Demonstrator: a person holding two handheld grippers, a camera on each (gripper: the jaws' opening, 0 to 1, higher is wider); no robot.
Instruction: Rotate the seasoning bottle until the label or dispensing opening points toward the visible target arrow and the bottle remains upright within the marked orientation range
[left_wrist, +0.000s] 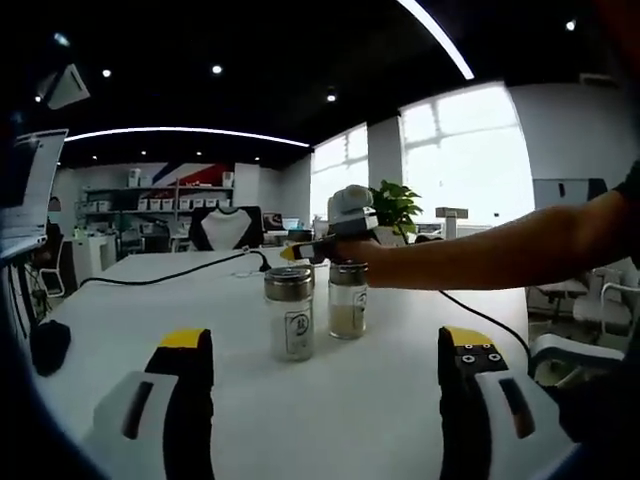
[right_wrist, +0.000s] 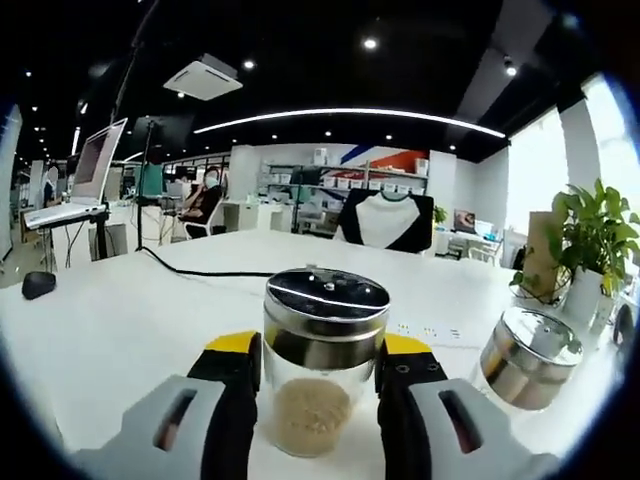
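Seasoning bottle (right_wrist: 322, 360) stands upright mid-tabletop (left_wrist: 400, 400), pinched between the right gripper (right_wrist: 318, 375) jaws beside a second bottle (right_wrist: 527, 360), while the left gripper (left_wrist: 325, 365) jaws hang spread; grasp looks made, so twisting it upright comes next.

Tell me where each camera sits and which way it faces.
Left gripper view: rides the left tongs, low over the white table, facing two bottles and windows; a forearm reaches in.
Right gripper view: rides the right tongs, closed around the seasoning bottle, facing shelves.
Shared: the table, that bottle and the second bottle.
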